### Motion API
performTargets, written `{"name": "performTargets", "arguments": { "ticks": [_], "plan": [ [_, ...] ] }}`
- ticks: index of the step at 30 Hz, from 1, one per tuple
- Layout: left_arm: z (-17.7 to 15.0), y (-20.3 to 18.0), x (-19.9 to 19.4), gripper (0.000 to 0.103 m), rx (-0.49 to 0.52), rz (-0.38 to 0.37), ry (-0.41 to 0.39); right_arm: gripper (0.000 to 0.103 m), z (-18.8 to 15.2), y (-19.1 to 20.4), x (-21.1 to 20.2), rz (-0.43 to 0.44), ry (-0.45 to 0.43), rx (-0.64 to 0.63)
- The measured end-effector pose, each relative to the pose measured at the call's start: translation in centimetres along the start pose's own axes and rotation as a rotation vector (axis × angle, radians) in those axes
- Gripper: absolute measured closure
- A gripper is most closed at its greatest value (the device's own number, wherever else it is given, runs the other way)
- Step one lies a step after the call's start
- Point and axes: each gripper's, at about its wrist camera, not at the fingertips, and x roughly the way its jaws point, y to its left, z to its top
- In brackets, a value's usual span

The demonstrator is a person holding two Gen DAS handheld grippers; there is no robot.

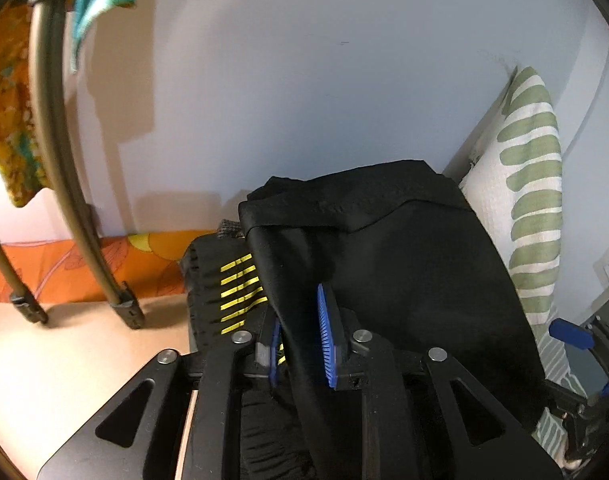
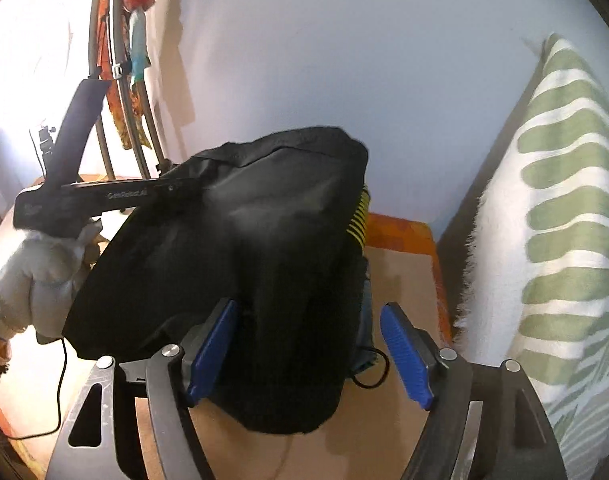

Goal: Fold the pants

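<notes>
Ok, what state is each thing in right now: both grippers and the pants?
left gripper: shut on a fold of the pants.
right gripper: open, fingers either side of the cloth, not pinching.
pants: black, bunched, lifted off the table, hanging from the left gripper.
pillow: propped upright against the wall.

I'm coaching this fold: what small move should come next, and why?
Probably close the right tongs on the pants. They stand open with the black cloth between the pads, while the left tongs already pinch a fold, so only one side is held.
</notes>
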Motion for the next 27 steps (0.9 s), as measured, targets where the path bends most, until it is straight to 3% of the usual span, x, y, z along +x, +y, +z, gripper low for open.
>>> {"name": "performTargets", "arguments": {
  "ticks": [3, 7, 14, 16, 17, 20, 23, 27],
  "plan": [
    [-0.4, 0.1, -2.1, 0.086, 0.008, -0.003, -0.006, 0.027, -0.8, 0.7, -1.8, -0.013, -0.032, -0.006],
    [-1.8, 0.6, -6.1, 0.076, 0.022, -0.027, -0.032, 0.026, -2.2, 1.4, -4.6, 0.001, -0.079, 0.027],
    [-4.9, 1.4, -13.3, 0.071, 0.044, -0.052, -0.058, 0.025, -5.0, 1.8, -7.1, 0.021, -0.103, 0.09],
    [-6.2, 1.4, -15.7, 0.054, 0.055, -0.054, -0.073, 0.025, -5.6, 2.0, -7.8, 0.031, -0.111, 0.117],
    [-6.6, 1.4, -16.5, 0.051, 0.057, -0.054, -0.081, 0.025, -5.9, 2.3, -8.3, 0.033, -0.118, 0.127],
    [-8.4, 1.1, -19.0, 0.049, 0.066, -0.07, -0.089, 0.02, -6.8, 3.3, -9.8, 0.012, -0.148, 0.133],
    [-10.2, 0.7, -21.2, 0.041, 0.082, -0.074, -0.105, 0.019, -7.8, 4.6, -11.1, -0.012, -0.17, 0.119],
    [-12.8, 0.4, -23.5, 0.04, 0.096, -0.084, -0.116, 0.02, -8.9, 5.4, -11.8, 0.014, -0.176, 0.15]
  ]
}}
